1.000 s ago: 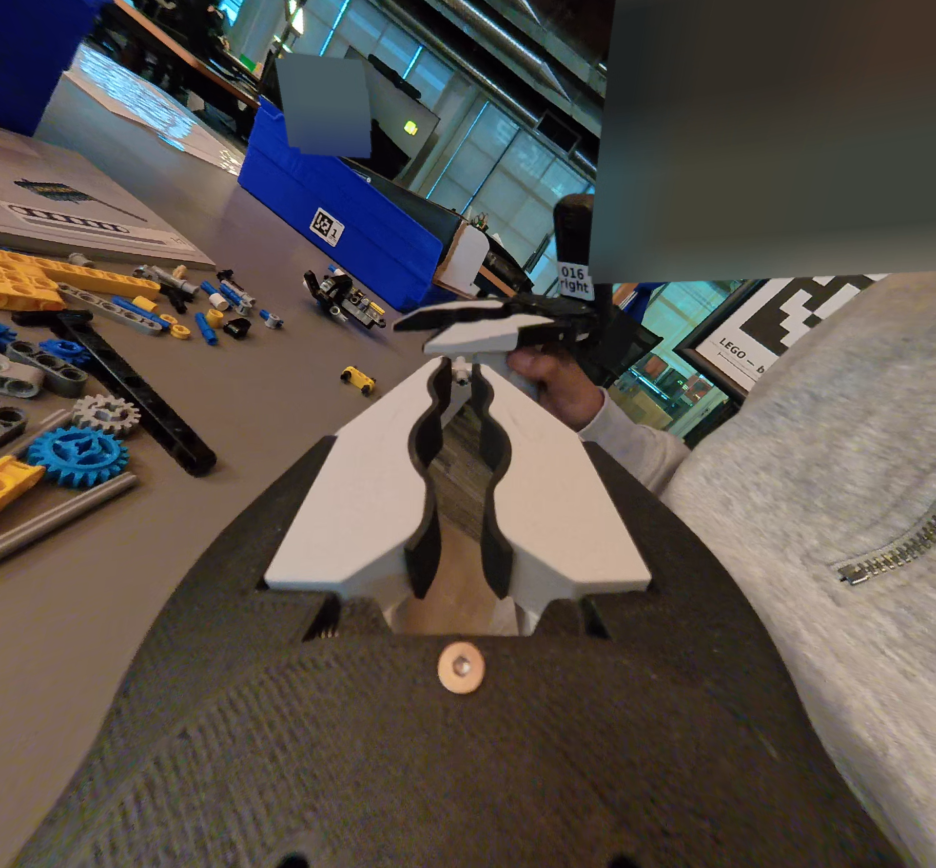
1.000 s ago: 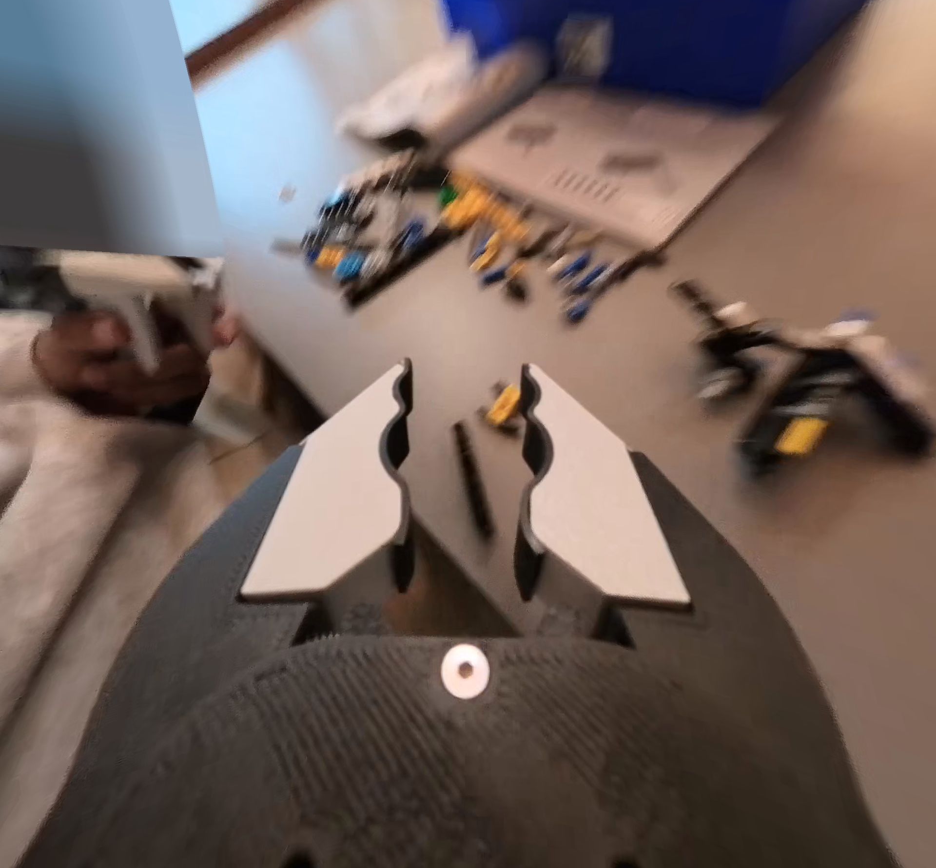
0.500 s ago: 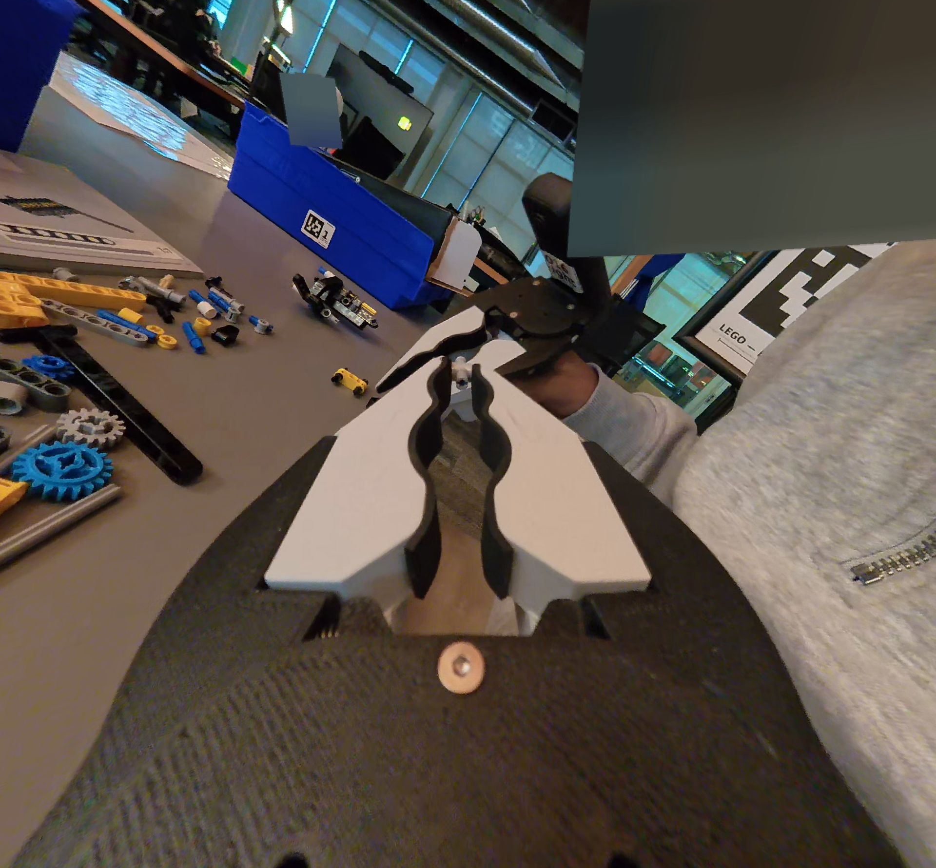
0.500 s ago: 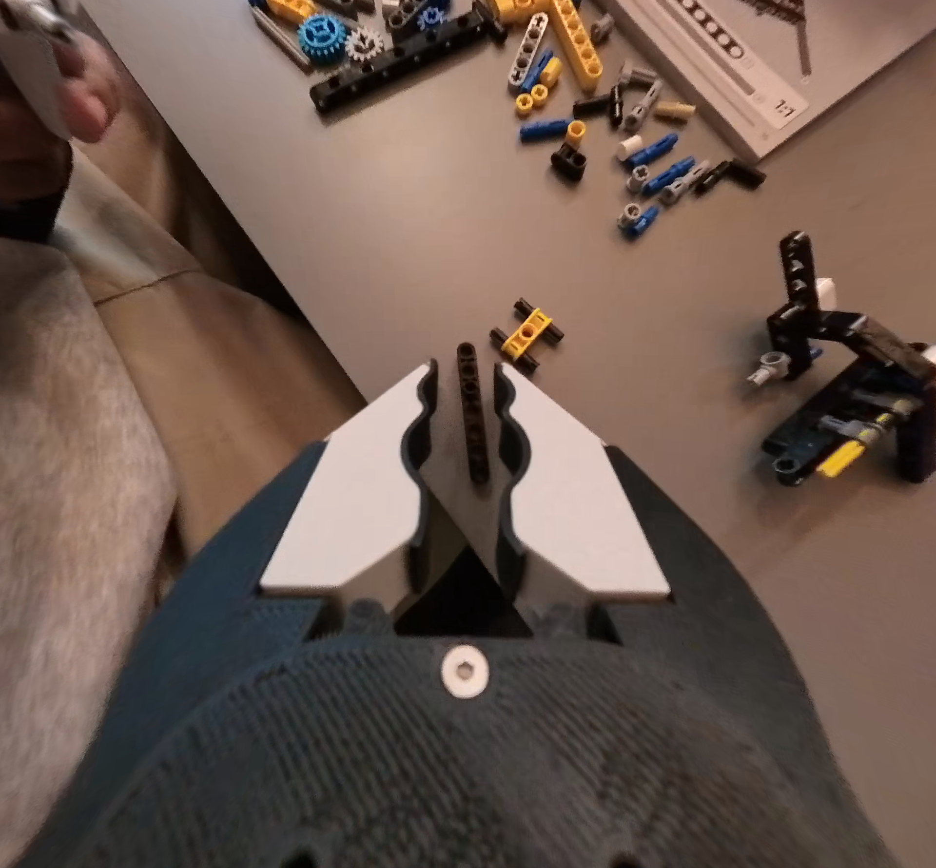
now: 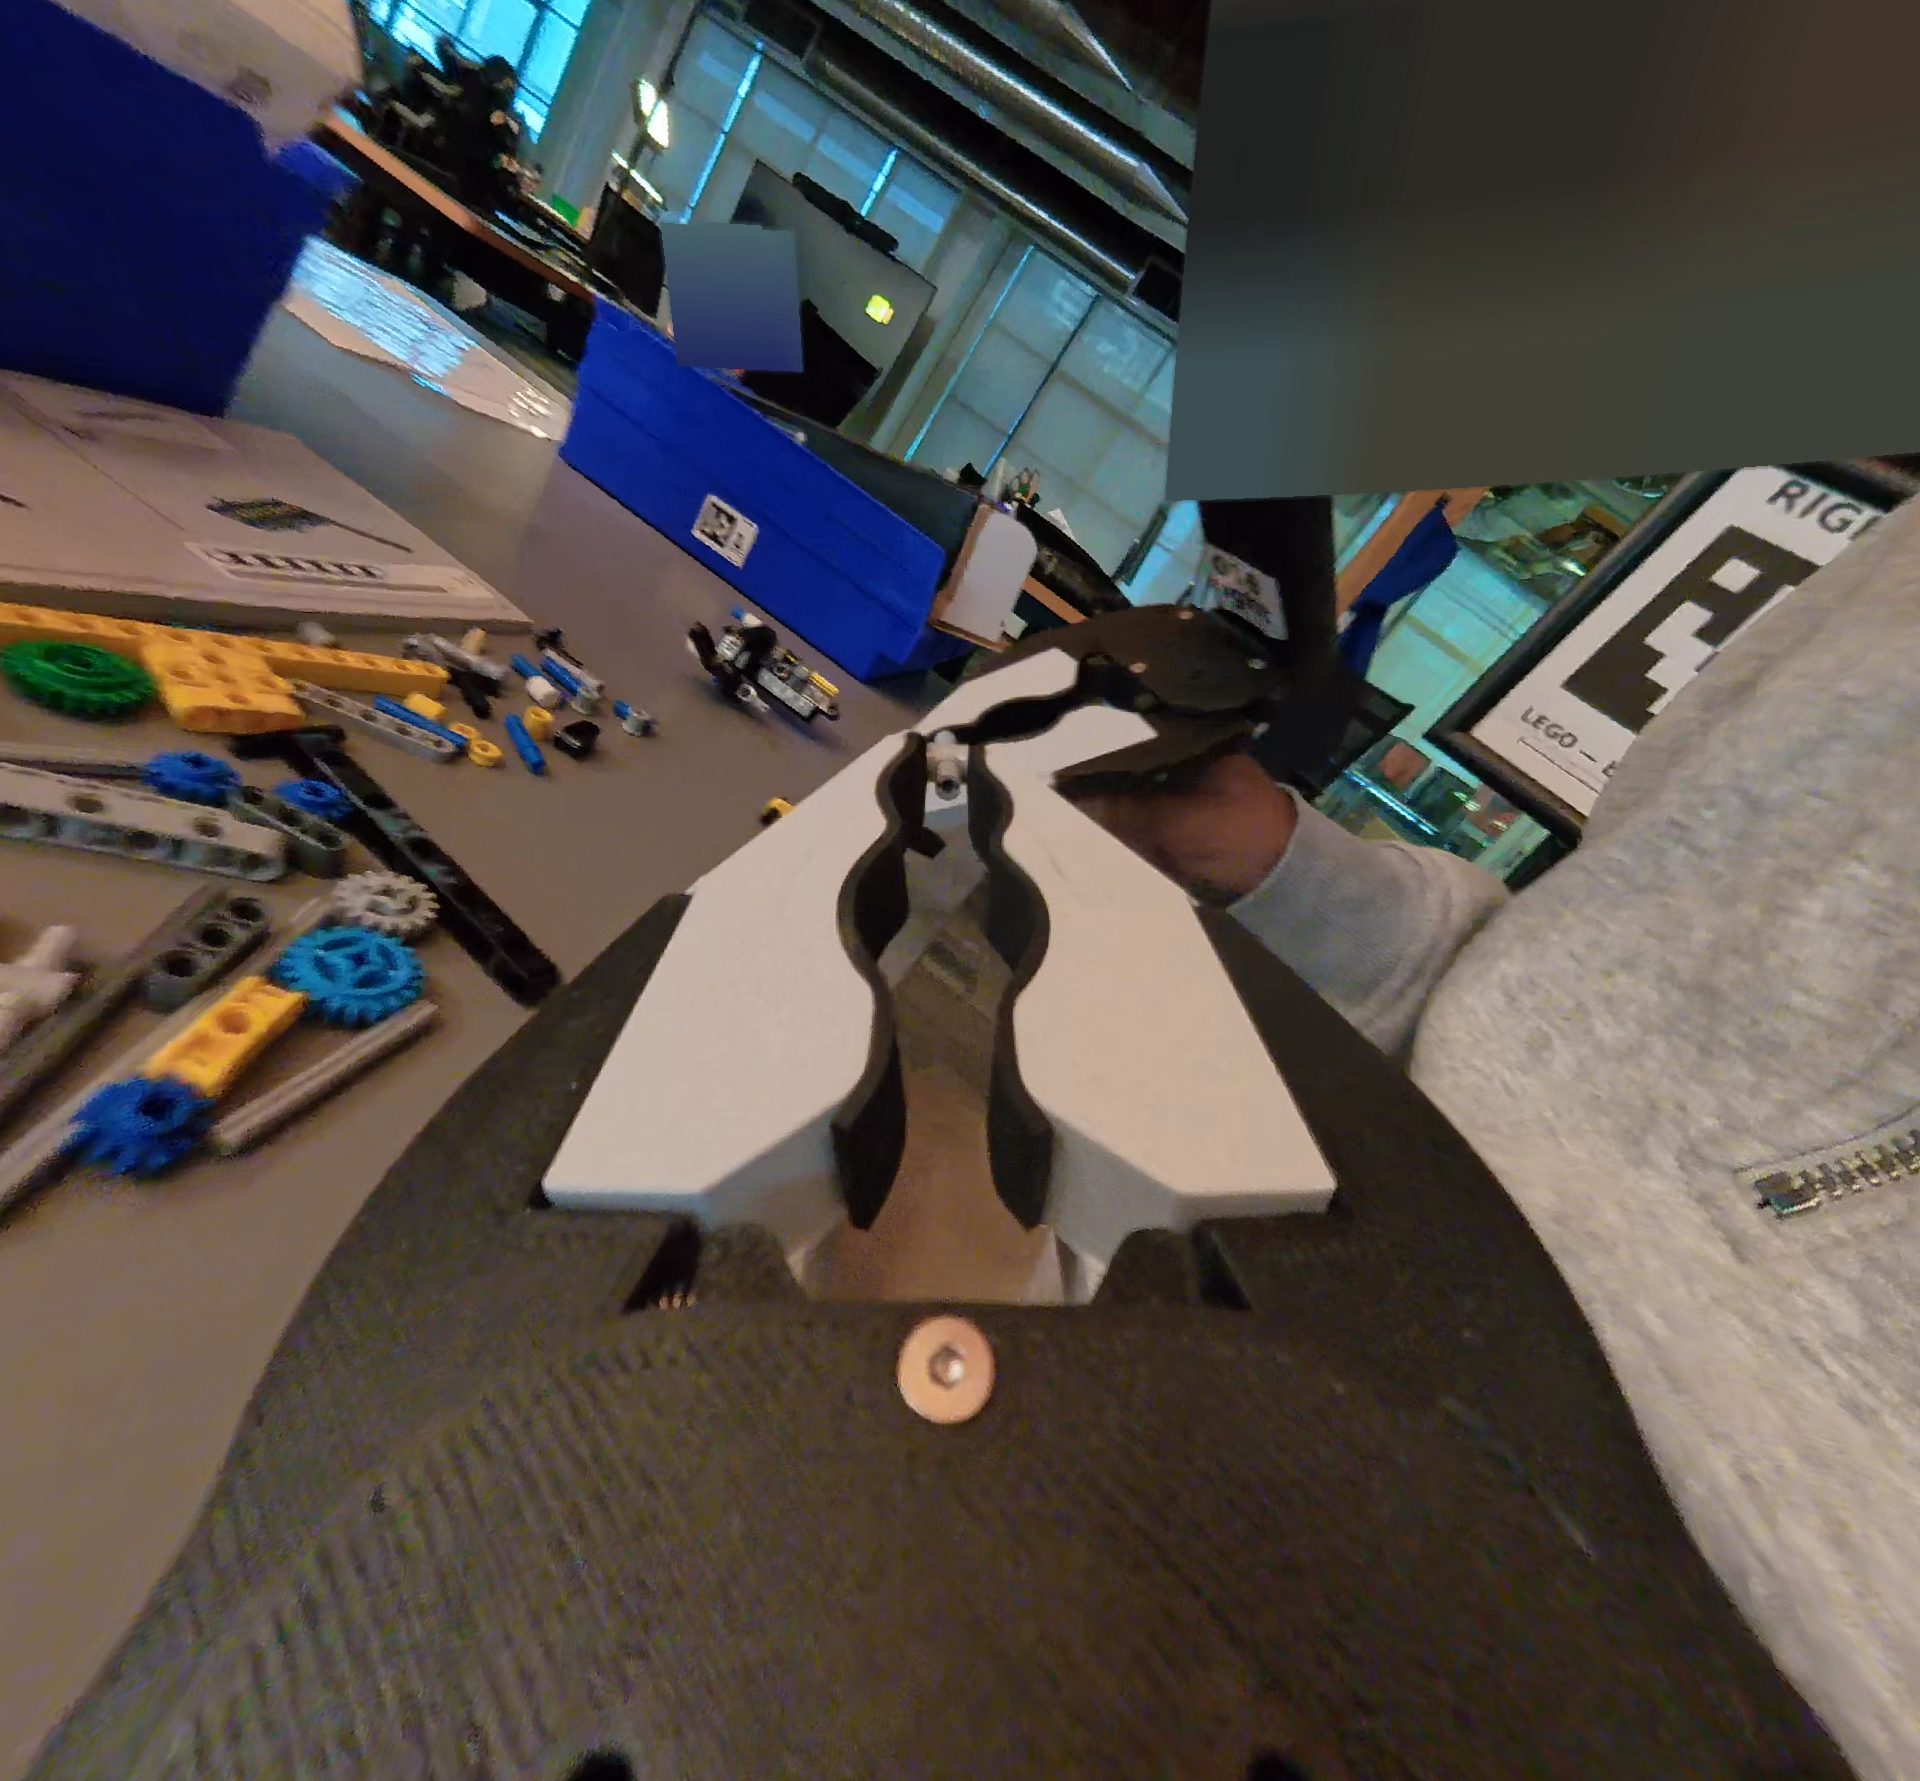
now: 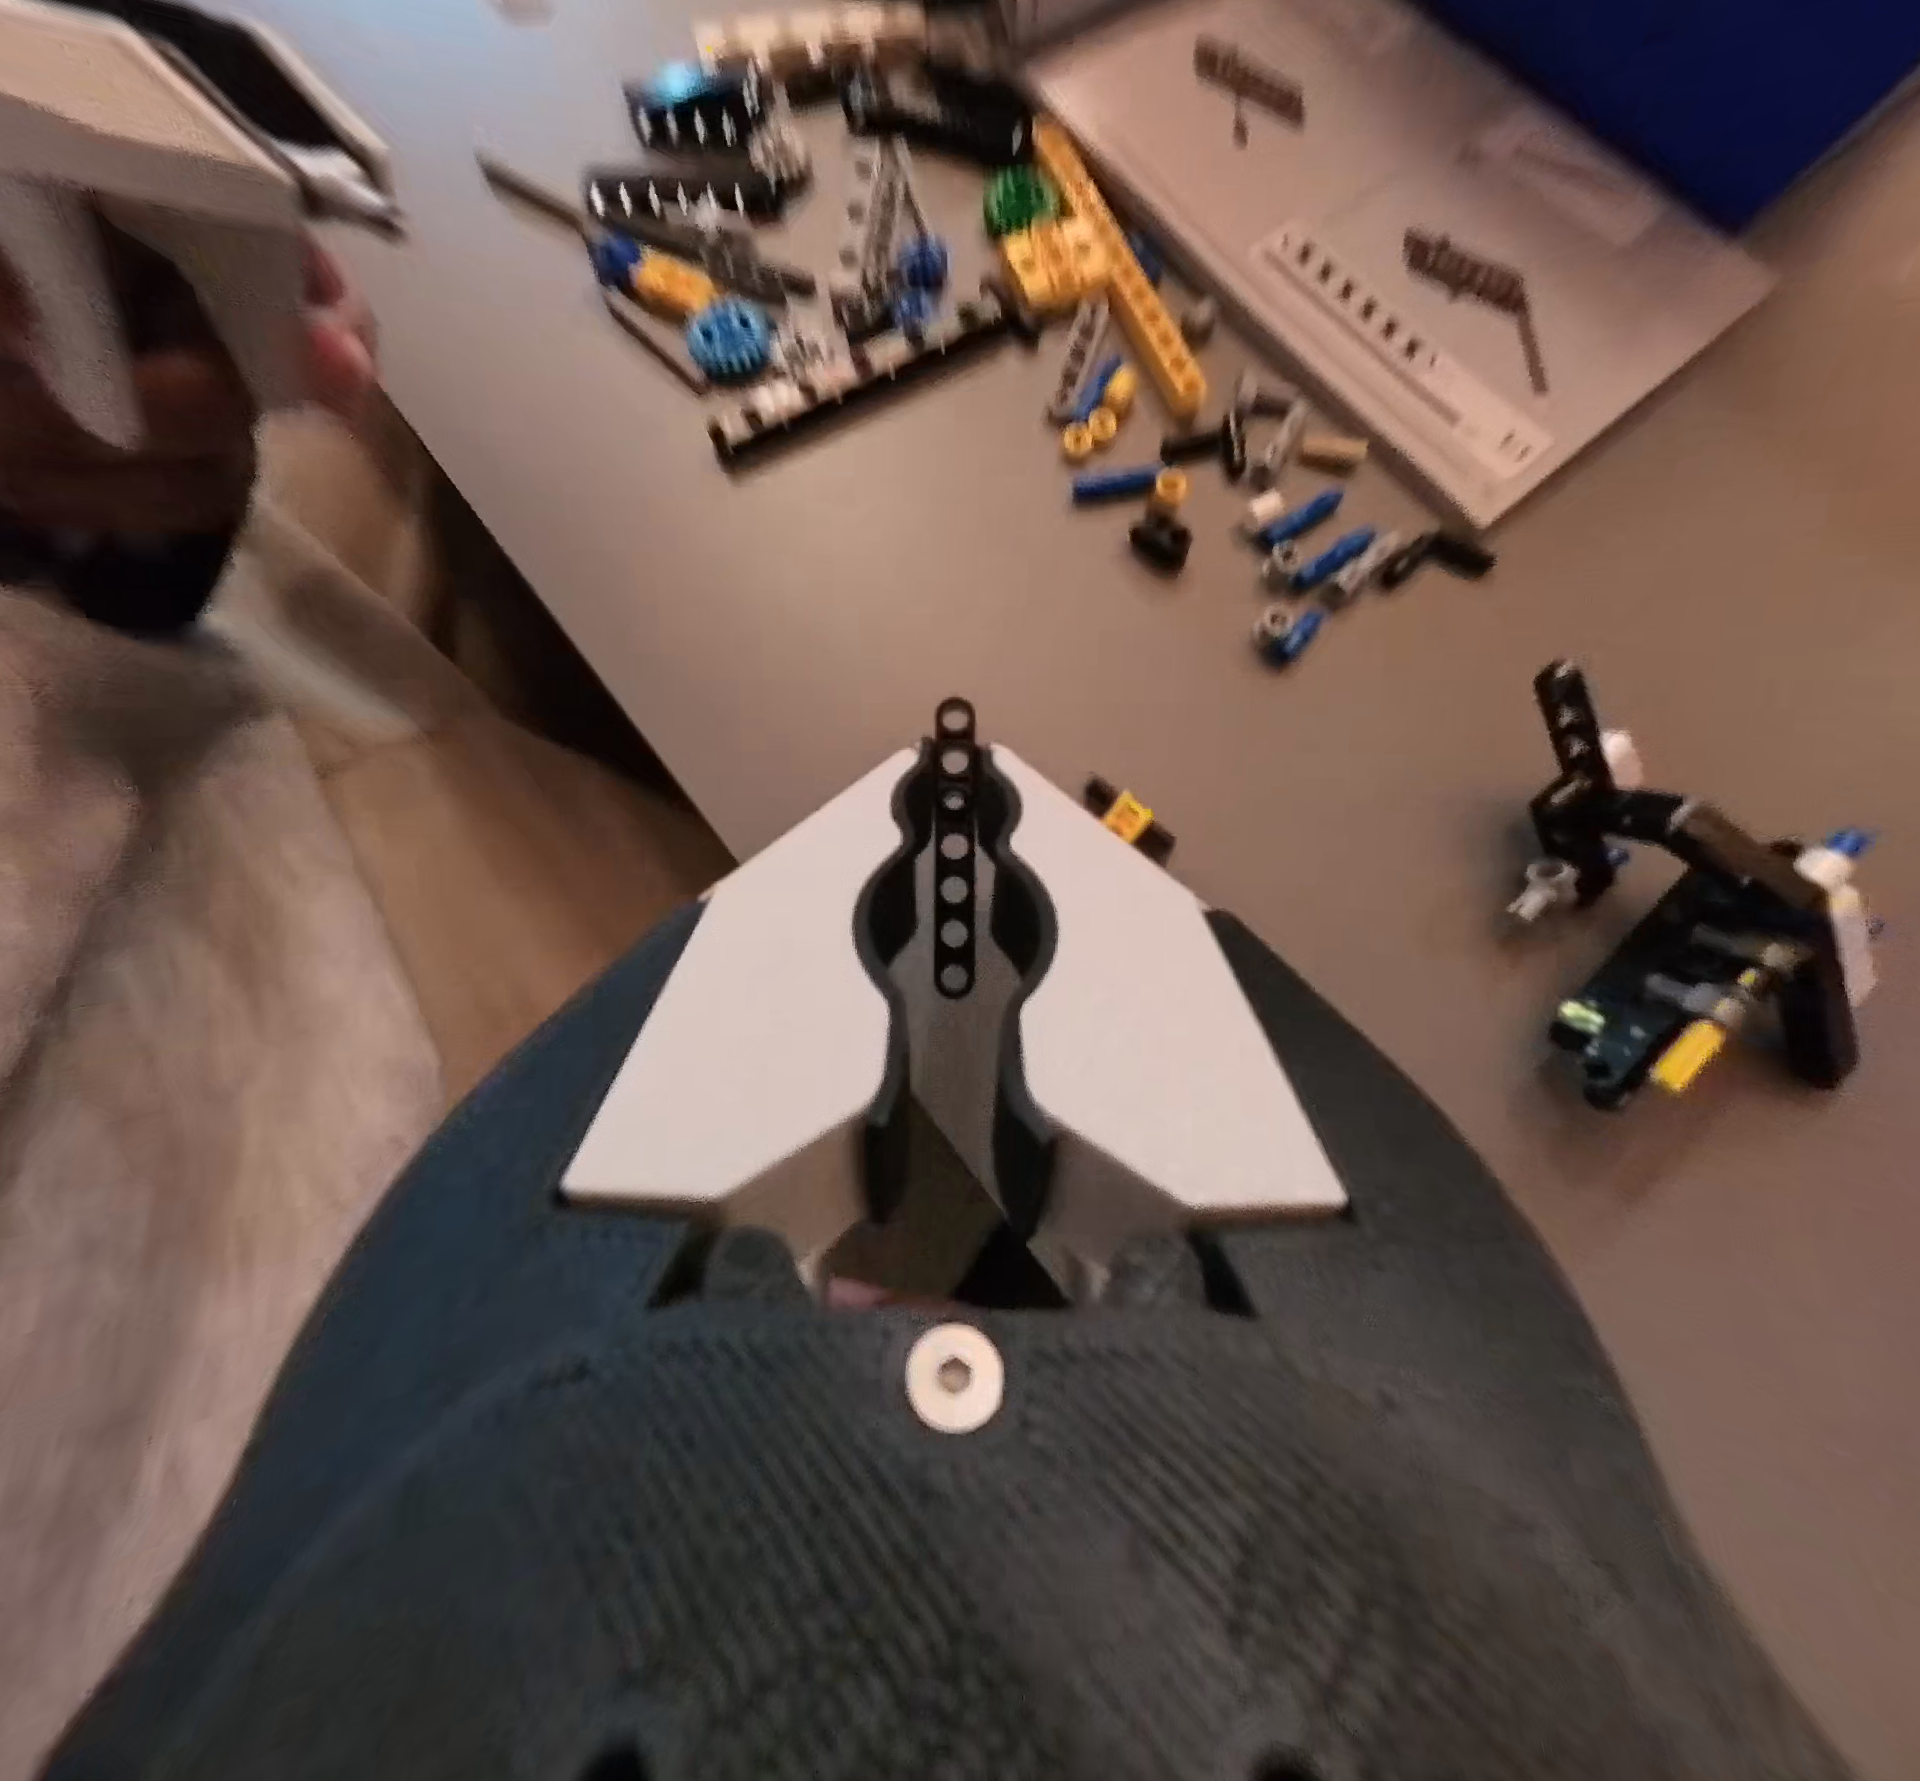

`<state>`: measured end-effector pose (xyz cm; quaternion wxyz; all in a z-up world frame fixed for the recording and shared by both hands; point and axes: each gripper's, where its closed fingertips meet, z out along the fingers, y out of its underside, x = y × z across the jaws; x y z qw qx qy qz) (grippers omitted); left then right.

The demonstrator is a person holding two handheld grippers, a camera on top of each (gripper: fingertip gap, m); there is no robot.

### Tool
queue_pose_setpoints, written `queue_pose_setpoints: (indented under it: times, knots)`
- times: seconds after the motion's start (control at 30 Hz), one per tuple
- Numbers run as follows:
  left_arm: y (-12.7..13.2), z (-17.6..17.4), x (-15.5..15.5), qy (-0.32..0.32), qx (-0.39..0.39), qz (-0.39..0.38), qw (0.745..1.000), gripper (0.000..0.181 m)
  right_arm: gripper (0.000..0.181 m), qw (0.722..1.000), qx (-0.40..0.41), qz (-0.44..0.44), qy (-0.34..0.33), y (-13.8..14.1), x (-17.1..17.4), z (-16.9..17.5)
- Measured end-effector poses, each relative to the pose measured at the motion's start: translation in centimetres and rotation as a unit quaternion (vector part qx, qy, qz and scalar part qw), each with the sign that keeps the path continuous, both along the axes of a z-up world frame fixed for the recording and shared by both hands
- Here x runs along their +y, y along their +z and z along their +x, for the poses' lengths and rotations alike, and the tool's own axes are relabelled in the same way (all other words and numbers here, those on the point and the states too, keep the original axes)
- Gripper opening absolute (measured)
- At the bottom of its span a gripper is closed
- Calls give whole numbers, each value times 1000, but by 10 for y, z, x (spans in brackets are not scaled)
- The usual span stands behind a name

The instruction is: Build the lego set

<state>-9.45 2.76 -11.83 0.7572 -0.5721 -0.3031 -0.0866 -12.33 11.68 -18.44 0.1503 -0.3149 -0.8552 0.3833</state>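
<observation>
My right gripper [image 6: 954,760] is shut on a thin black beam with holes [image 6: 952,858], whose end sticks out past the tips. My left gripper [image 5: 940,767] is shut on a small grey pin [image 5: 943,763] off the table's near edge; it shows blurred in the right wrist view [image 6: 208,142]. The right gripper [image 5: 1132,692] sits just beyond the left one's tips. A black partial assembly [image 6: 1704,952] stands on the grey table [image 6: 831,609] to the right, also in the left wrist view [image 5: 764,666]. A small yellow-and-black piece [image 6: 1127,812] lies by my right fingers.
A pile of loose parts [image 6: 935,277] with gears, beams and pins lies at the back left, also in the left wrist view [image 5: 260,796]. An instruction booklet [image 6: 1403,277] and blue bins [image 5: 727,505] lie behind. The table edge [image 6: 540,609] runs diagonally. A person's grey sleeve [image 5: 1662,1004] is at right.
My right gripper has closed from open onto the black beam that lay between its fingers on the table. My left gripper still holds the grey pin and has shifted slightly.
</observation>
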Motion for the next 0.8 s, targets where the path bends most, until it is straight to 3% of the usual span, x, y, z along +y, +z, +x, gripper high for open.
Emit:
queue_pose_setpoints:
  times: [0.03, 0.33, 0.8]
  knots:
    - [2, -3, -5, 9, 2, 2, 1000, 5, 5, 1000, 8, -23, -1, 7, -6, -1]
    - [23, -13, -32, 41, 31, 13, 999, 5, 5, 973, -2, -232, -10, 48, -55, 3]
    - [39, -15, -54, 60, 48, 27, 997, 5, 5, 964, 12, -243, -110, 55, -78, -13]
